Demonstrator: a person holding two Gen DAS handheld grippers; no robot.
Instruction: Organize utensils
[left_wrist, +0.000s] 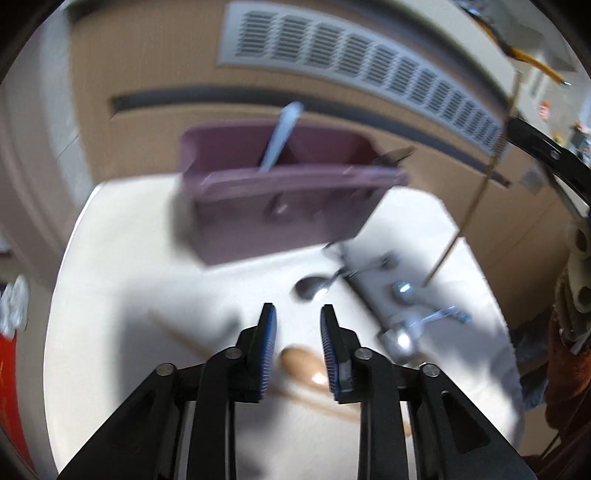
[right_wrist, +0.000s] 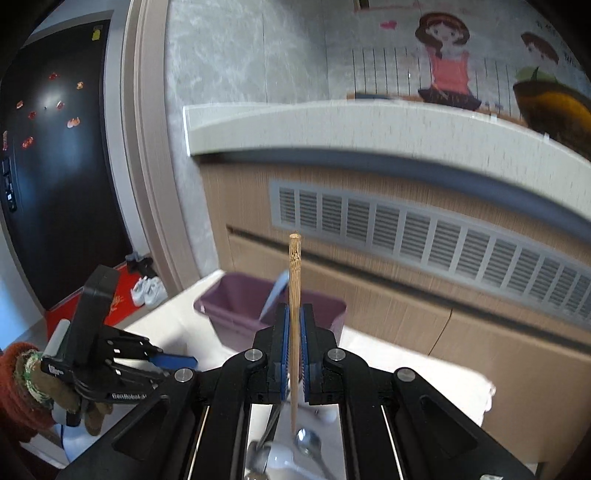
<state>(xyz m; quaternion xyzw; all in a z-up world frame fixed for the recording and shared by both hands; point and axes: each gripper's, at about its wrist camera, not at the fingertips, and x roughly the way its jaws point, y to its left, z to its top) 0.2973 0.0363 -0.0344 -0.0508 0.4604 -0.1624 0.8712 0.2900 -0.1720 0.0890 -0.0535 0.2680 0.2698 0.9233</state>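
We see the left gripper low in the centre of the left wrist view, its jaws parted with nothing gripped, hanging over the white table. Between and just below its blue pads lies a wooden spoon, blurred, its bowl showing in the gap; whether the pads touch it we cannot tell. To the right of centre lies a loose cluster of metal spoons, and further right a wooden chopstick runs steeply up the frame. Above centre stands the purple utensil holder, with one pale utensil handle leaning in its left compartment.

In the right wrist view, the right gripper sits in the lower centre, its jaws clenched on the wooden chopstick, which stands upright and sticks out above the pads. Behind it is the purple holder, and at lower left the left gripper, held by a gloved hand.
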